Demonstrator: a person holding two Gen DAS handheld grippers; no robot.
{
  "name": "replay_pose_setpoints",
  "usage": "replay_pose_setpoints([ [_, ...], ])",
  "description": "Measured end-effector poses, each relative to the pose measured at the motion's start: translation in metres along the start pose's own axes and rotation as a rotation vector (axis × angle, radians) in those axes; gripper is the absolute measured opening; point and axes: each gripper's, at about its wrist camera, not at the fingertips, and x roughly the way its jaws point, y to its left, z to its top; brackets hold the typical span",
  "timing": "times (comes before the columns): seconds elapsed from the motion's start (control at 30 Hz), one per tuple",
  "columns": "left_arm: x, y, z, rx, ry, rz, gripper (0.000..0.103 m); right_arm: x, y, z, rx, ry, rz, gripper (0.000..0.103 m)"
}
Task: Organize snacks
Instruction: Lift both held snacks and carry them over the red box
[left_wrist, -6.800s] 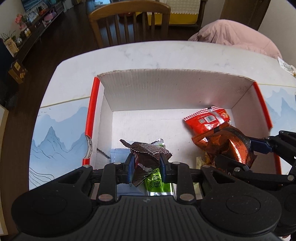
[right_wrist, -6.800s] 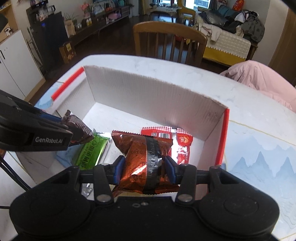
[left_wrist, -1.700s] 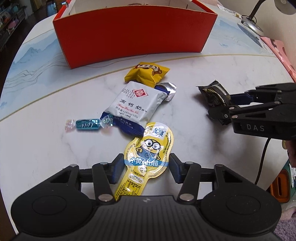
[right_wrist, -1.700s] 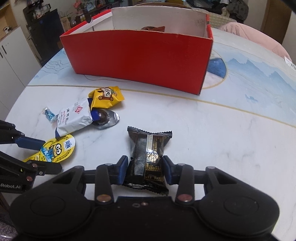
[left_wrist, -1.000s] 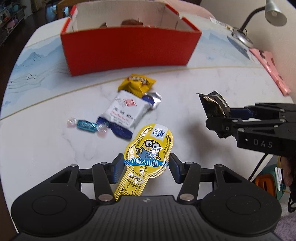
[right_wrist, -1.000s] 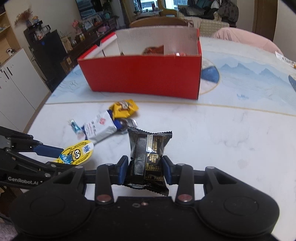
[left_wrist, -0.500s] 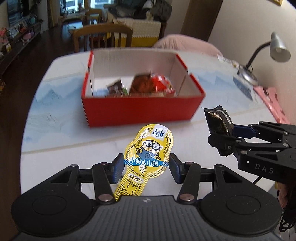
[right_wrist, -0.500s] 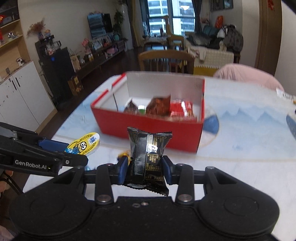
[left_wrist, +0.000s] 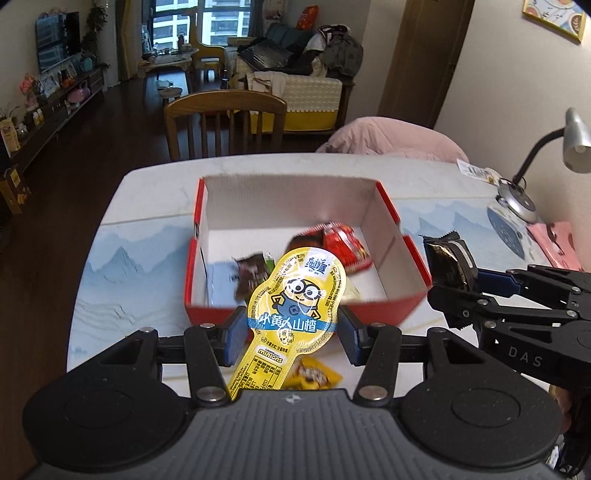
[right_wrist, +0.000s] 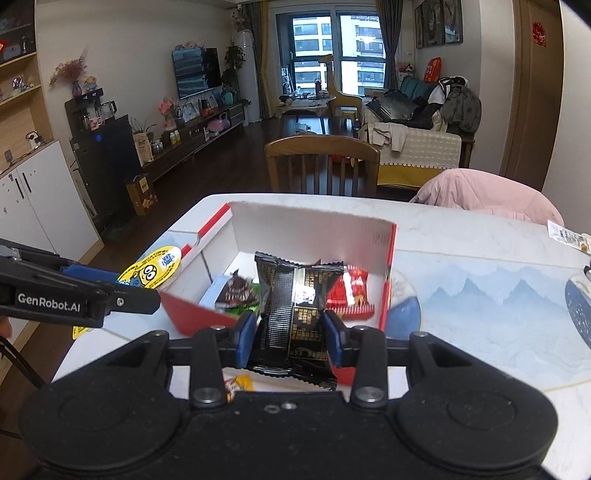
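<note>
My left gripper (left_wrist: 291, 328) is shut on a yellow spoon-shaped Minions snack pack (left_wrist: 295, 295), held above the near wall of the red cardboard box (left_wrist: 391, 210). My right gripper (right_wrist: 290, 339) is shut on a black foil snack packet (right_wrist: 293, 314), also raised in front of the box (right_wrist: 388, 284). Inside the box lie a red packet (left_wrist: 345, 243), a brown packet (left_wrist: 251, 273) and other snacks. In the left wrist view the right gripper (left_wrist: 458, 291) hangs at the right with its black packet (left_wrist: 448, 264). The left gripper's pack (right_wrist: 155, 271) shows at the left of the right wrist view.
A small yellow snack (left_wrist: 314, 376) lies on the marble table (left_wrist: 155, 184) below the left gripper. A wooden chair (left_wrist: 225, 122) stands behind the table, a pink cushion (left_wrist: 391, 140) to its right. A desk lamp (left_wrist: 535, 162) stands at the table's right edge.
Both grippers have risen and moved toward the box with their packs still gripped. The box now looks closer and its inside shows from above; the loose snacks on the table have dropped below view.
</note>
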Motion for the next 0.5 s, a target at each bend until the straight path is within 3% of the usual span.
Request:
replay_pose_setpoints([
  [0.5, 0.058, 0.017, 0.056, -0.026, 0.043, 0.097, 0.051, 0.063, -0.026, 0.035, -0.035, 0.066, -0.019, 0.039],
])
